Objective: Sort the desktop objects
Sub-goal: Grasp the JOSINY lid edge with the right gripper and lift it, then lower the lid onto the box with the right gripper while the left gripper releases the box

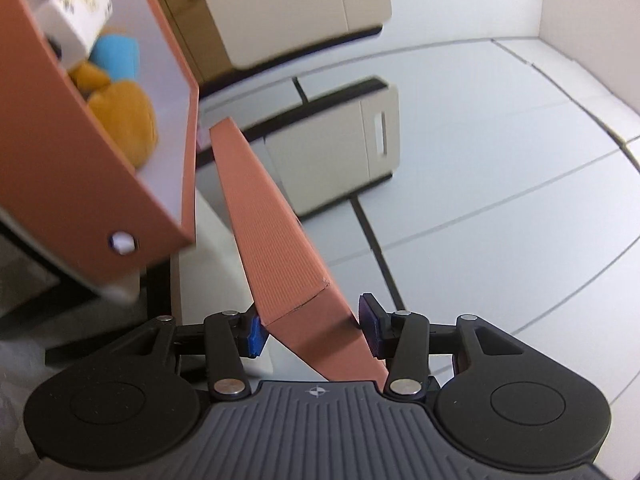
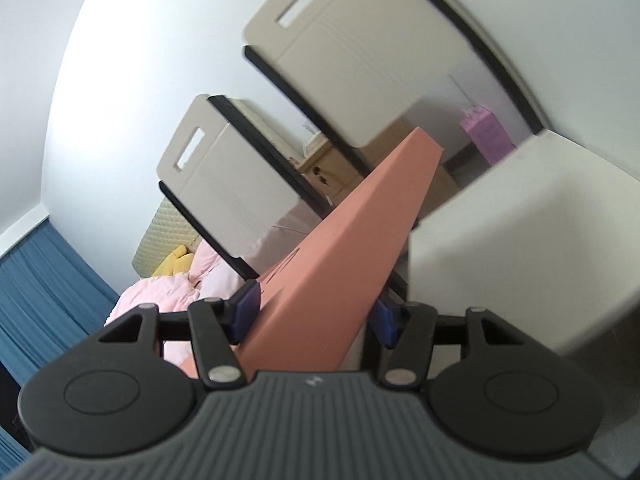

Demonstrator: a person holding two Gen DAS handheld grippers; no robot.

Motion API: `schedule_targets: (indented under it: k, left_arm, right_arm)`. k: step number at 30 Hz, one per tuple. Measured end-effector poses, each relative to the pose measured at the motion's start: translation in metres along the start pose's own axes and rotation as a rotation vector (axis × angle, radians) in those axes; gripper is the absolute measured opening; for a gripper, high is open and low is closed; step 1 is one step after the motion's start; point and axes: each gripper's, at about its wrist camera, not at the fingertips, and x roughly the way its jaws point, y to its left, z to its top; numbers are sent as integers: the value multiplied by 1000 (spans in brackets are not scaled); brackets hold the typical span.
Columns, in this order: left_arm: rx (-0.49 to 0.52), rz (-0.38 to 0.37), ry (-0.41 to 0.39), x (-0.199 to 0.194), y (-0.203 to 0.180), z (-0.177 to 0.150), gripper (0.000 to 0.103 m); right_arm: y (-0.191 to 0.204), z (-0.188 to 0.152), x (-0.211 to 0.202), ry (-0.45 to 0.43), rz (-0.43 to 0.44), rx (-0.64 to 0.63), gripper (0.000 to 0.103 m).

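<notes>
Cardboard, orange, ribbed: a flat cardboard lid [image 1: 272, 220] sits edge-up between the pads of the left gripper [image 1: 312, 332]. The jaws are nearly closed and both blue pads press on its near corner. It rests on nothing; it is in the air over the grey tiled floor [image 1: 500, 160], just right of the orange box [image 1: 80, 168].

The box is open and tilted and holds plush toys [image 1: 124, 120] and a white carton [image 1: 76, 20]. What holds the box up is not visible.

In the right wrist view, the right gripper [image 2: 314, 316] is likewise nearly closed, clamping a smooth orange panel [image 2: 360, 220] at its near end. This is probably the same lid or a wall of the box; I cannot tell which. The white table [image 2: 520, 240] is beside it at right.

Handling, judged:
- It is light, thin and fairly stiff.
- It would crease if squeezed hard or levered from one corner.
- The matte surface should not slip in the pads.
- The best hold is on a folded rim or corner where the card is doubled, as here, with one grip per end to stop it twisting.

Orientation:
- The lid's long axis runs away from the left gripper, leaning up and left in the picture, with its far end near the beige chairs [image 1: 332, 152].
- The right-hand panel runs away up and right, also seen on edge.
</notes>
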Motion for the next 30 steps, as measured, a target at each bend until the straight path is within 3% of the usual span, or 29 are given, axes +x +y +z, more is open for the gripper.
schedule_targets:
  k: [9,17,23,30]
  left_arm:
    - [97,58,-182,-35,-11,58,51]
    - [117,192,-361,-81,2,79,52]
    - [74,271,-405,-88,29,90,53]
    - [43,337,-434,-94,47,92,55]
  right_arm:
    - [47,27,108,21,127,-38,59]
    - [63,4,227,106,242,-34,59]
    - [50,-19,286,181,253,-14,59]
    - [42,-35,311,198,270,-36,59]
